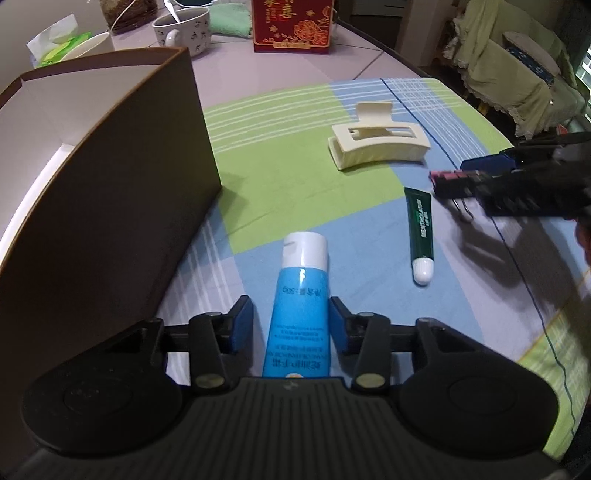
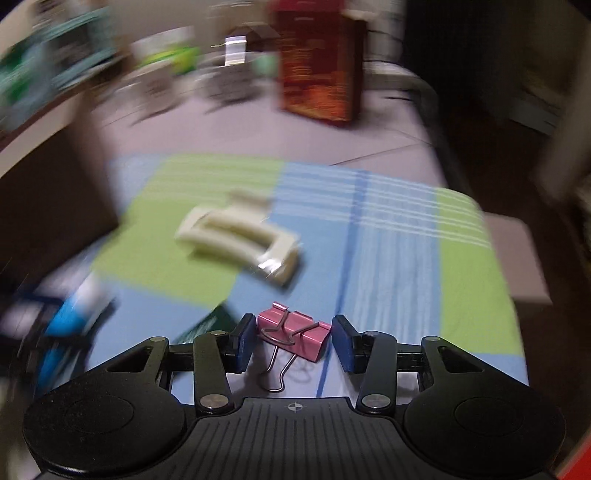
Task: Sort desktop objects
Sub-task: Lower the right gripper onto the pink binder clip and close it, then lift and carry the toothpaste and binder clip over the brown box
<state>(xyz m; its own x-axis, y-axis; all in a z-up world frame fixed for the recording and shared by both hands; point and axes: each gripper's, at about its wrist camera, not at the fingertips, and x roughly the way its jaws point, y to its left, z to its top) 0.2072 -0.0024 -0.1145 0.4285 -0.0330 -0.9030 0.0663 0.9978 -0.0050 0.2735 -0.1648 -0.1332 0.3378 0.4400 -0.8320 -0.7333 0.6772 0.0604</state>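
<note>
A blue tube with a white cap (image 1: pixel 298 295) lies on the checked cloth (image 1: pixel 295 192), cap pointing away. My left gripper (image 1: pixel 291 321) is open around its body, the right pad close against it and a gap at the left pad. My right gripper (image 2: pixel 294 332) is shut on a pink binder clip (image 2: pixel 295 334), held above the cloth with its wire handles hanging down. That clip (image 1: pixel 448 181) also shows at the right of the left wrist view. A cream hair claw (image 1: pixel 376 144) and a small green tube (image 1: pixel 419 229) lie on the cloth.
A tall brown box (image 1: pixel 110 192) with a white inside stands close on my left. At the table's far end are a red gift box (image 1: pixel 291 26), a patterned mug (image 1: pixel 184 31) and a tissue pack (image 1: pixel 59 44). Covered chairs (image 1: pixel 517 85) stand beyond the right edge.
</note>
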